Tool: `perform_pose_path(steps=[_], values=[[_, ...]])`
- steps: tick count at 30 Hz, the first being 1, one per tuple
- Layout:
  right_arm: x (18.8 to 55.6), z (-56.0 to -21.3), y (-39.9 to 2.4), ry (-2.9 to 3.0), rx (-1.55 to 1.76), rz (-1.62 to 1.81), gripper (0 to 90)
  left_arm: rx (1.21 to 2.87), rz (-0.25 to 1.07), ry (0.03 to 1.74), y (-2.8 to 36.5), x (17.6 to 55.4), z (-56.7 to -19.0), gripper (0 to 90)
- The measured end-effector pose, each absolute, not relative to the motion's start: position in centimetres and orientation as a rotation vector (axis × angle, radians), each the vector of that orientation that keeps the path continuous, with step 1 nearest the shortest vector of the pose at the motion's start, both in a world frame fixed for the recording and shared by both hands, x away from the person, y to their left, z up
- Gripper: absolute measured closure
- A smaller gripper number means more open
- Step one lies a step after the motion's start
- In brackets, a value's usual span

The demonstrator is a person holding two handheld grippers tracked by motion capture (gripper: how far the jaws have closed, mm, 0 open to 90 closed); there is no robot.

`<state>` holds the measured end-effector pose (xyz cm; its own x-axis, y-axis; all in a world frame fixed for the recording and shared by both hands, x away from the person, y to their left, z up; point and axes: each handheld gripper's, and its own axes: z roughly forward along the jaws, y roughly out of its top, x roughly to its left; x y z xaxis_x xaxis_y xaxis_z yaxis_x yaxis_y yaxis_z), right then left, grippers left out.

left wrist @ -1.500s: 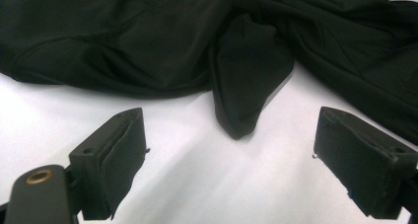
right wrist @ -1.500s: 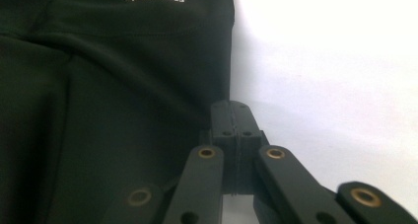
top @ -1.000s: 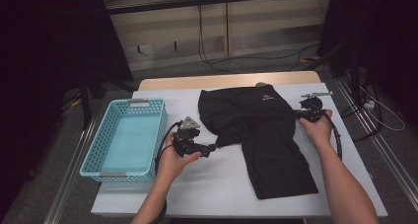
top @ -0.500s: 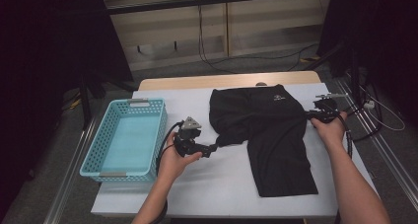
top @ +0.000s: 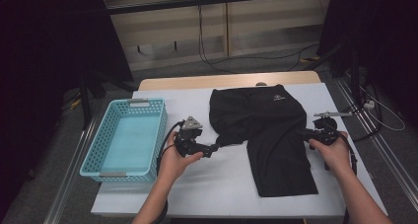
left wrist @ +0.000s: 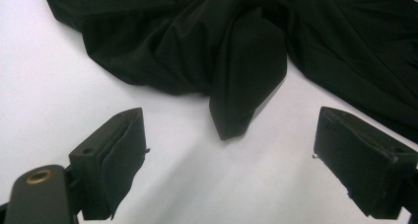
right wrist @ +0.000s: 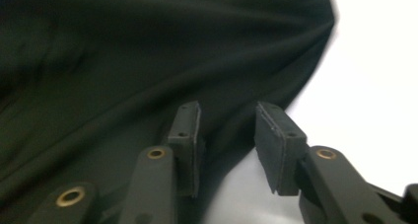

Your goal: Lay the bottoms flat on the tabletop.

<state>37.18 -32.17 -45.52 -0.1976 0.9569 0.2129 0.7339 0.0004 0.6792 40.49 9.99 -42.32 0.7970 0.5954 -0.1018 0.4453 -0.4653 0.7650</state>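
Black shorts [top: 268, 130] spread on tabletop [top: 212, 184]: soft, limp, light. Best taken at hem corners. Left gripper [left wrist: 231, 160] fingers wide apart, empty; right gripper [right wrist: 226, 140] fingers parted at fabric edge.

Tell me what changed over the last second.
The right gripper pulled the black garment's right edge outward, spreading it flatter. Its fingers now stand slightly apart at that edge. The left gripper, open by the left corner, and the blue basket stayed put.
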Motion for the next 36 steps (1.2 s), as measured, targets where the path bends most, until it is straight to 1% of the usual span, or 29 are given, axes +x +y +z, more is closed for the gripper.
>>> perform_pose_path(steps=[1,4,9,16,17,19,23,27,29,32,34,36], values=[[36.8,-45.6,-31.9,1.982,1.735,0.984,67.3,2.135,0.226,0.766,9.9,40.5,-42.3,12.3],[36.2,-45.3,-31.7,2.006,1.718,0.935,89.3,2.137,0.224,0.761,9.9,40.4,-42.3,12.3],[36.2,-45.7,-33.5,1.943,1.76,0.968,90.0,2.133,0.223,0.763,10.0,40.4,-42.2,12.3],[36.8,-45.6,-36.1,1.851,1.761,0.882,90.0,2.134,0.222,0.76,10.0,40.5,-42.2,12.4],[36.9,-45.6,-36.4,1.846,1.75,0.916,87.8,2.137,0.221,0.757,10.0,40.5,-42.2,12.4],[36.6,-45.6,-36.2,1.854,1.756,0.916,76.1,2.137,0.219,0.761,9.9,40.5,-42.3,12.4],[35.5,-45.4,-35.3,1.877,1.736,0.877,66.1,2.138,0.216,0.766,9.9,40.6,-42.3,12.4],[34.1,-45.0,-35.2,1.913,1.746,0.806,64.1,2.136,0.212,0.751,9.9,40.5,-42.1,12.4],[33.1,-45.1,-35.2,1.928,1.753,0.796,65.8,2.125,0.215,0.755,9.9,40.4,-42.0,12.4],[31.7,-45.0,-35.0,1.958,1.742,0.82,74.8,2.13,0.211,0.751,9.9,40.3,-41.9,12.3],[30.9,-44.9,-34.7,1.995,1.74,0.835,89.5,2.126,0.218,0.744,9.9,40.3,-41.8,12.3],[30.3,-45.1,-34.4,2.009,1.682,0.841,90.0,2.122,0.216,0.739,9.8,40.1,-41.6,12.4]])
